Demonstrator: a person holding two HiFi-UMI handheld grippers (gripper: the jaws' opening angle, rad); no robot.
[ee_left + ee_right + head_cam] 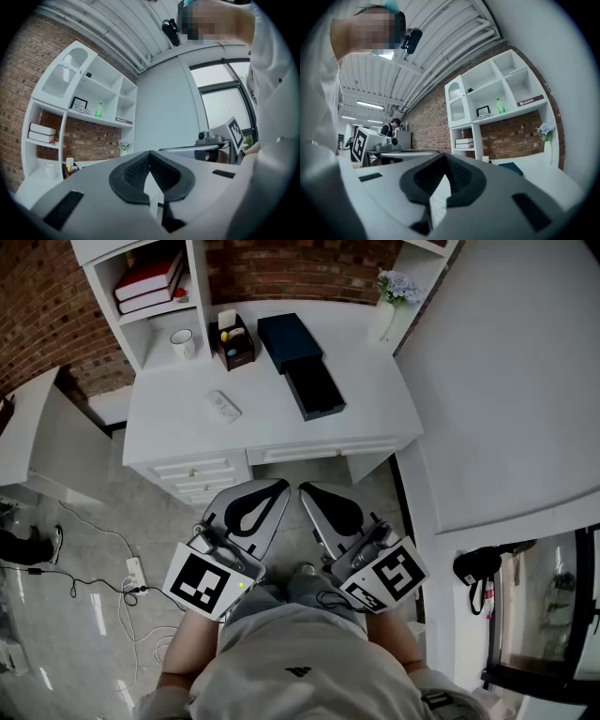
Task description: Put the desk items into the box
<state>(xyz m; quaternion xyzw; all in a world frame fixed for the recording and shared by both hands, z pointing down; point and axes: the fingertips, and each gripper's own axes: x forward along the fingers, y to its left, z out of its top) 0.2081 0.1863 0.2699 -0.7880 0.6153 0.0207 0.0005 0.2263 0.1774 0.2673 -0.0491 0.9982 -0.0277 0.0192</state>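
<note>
On the white desk (pixel 370 381) lie a white remote (pixel 223 406), a white mug (pixel 184 341) and a brown organiser (pixel 234 343) with small items in it. A dark blue box (pixel 289 340) sits at the back, and a black open tray (pixel 314 390) lies just in front of it. My left gripper (pixel 280 487) and right gripper (pixel 304 488) are held level side by side, short of the desk's front edge. Both are shut and empty. The left gripper view shows closed jaws (pixel 150 157), and so does the right gripper view (pixel 443 161).
White shelves (pixel 131 329) on a brick wall hold red and white books (pixel 148 279). A vase of flowers (pixel 389 298) stands at the desk's back right. Drawers (pixel 192 472) face me. Cables and a power strip (pixel 134 570) lie on the floor at left.
</note>
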